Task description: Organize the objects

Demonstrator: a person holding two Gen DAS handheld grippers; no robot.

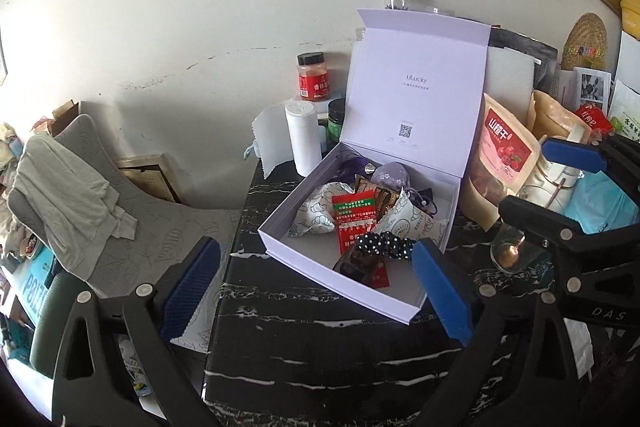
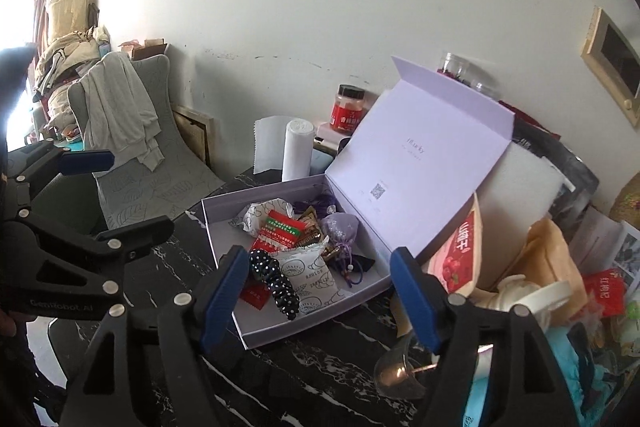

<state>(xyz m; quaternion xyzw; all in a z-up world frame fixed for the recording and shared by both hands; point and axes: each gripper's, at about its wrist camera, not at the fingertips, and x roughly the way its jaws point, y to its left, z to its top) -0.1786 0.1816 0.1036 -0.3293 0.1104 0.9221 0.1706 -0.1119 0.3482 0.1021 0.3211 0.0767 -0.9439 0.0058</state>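
A lilac gift box stands open on the black marble table, its lid upright. Inside lie red snack packets, a white printed pouch, a black polka-dot scrunchie and a purple sachet. My left gripper is open and empty, held above the table before the box. My right gripper is open and empty over the box's near edge; it also shows in the left wrist view.
A red hawthorn snack bag, a tan pouch, a white bottle and a red jar crowd the table's back and right. A glass stands near the right gripper. A grey chair stands left.
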